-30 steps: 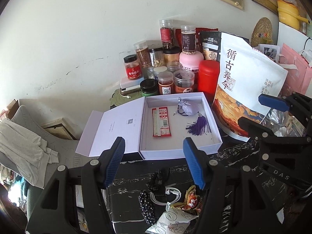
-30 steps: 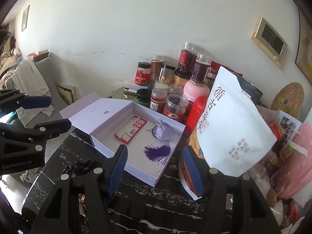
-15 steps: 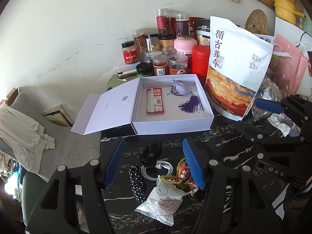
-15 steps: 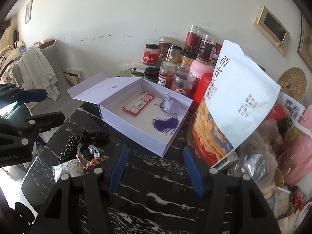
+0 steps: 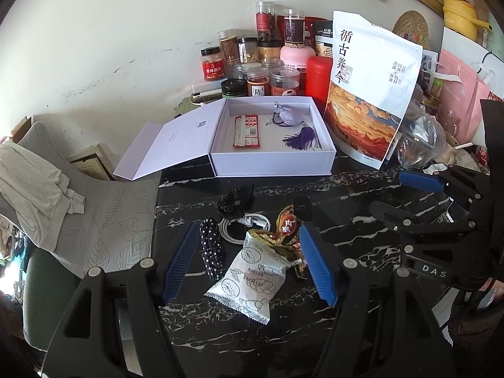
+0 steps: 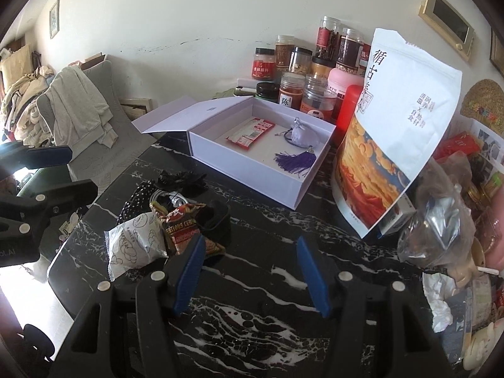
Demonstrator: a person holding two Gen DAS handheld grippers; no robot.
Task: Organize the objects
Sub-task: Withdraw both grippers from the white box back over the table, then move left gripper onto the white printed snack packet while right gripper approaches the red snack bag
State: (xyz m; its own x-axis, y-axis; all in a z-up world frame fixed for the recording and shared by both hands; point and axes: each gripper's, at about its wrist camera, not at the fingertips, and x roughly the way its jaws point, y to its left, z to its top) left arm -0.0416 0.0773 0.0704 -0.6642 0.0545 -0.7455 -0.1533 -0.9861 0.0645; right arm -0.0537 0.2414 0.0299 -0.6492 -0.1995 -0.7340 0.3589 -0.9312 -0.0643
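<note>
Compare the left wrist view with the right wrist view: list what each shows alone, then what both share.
Only the left wrist view shows the yellow pot up on the right and the pink bag. Only the right wrist view shows the small framed picture on the far left wall and the heap of clothes behind the chair. Both show the open white box holding a red packet and purple tassel, the jars, and the white snack packet.

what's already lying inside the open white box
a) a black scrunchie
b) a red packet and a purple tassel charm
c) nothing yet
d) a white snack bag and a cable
b, the open white box holds a red packet and a purple tassel charm; the white snack bag, cable and black scrunchie lie outside it on the table.
</note>
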